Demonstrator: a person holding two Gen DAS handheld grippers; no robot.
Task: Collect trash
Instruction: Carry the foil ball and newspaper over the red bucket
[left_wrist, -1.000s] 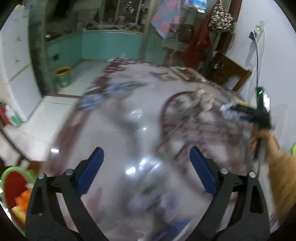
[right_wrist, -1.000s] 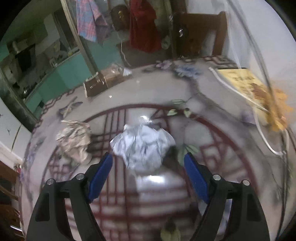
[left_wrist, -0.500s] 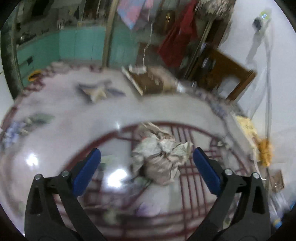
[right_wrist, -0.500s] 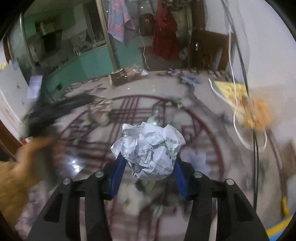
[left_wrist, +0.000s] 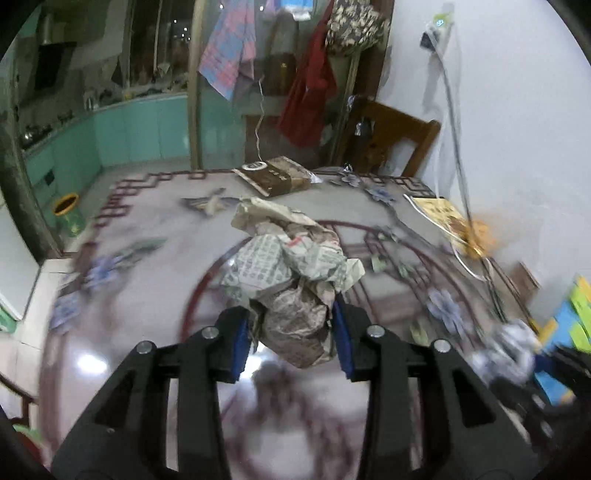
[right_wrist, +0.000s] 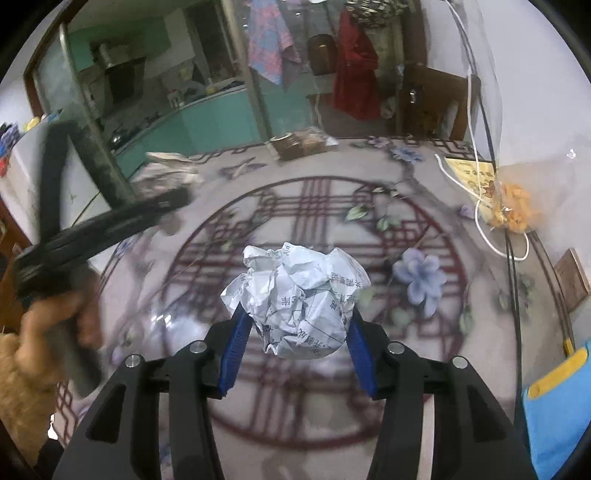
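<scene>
Left wrist view: at 9 o'clock a yellow-rimmed green bin (left_wrist: 68, 218) stands on the floor beyond the worktop (left_wrist: 155, 280). At centre the left tool (left_wrist: 291, 332) is clamped on a crumpled newspaper wad (left_wrist: 291, 273), its blue pads pressing both flanks of the paper. At 12 o'clock a brown packet (left_wrist: 275, 179) lies near the far edge, with a wooden chair (left_wrist: 391, 140) behind it at 1 o'clock. At 4 o'clock the other wad shows blurred

Right wrist view: at 9 o'clock the left tool (right_wrist: 162, 201) crosses the frame, blurred, held in a hand (right_wrist: 66, 317). At centre the right tool (right_wrist: 295, 343) grips a crumpled white printed paper ball (right_wrist: 295, 295) between its pads. At 2 o'clock a clear bag of orange snacks (right_wrist: 511, 206) rests near a white cord (right_wrist: 480, 221)
</scene>
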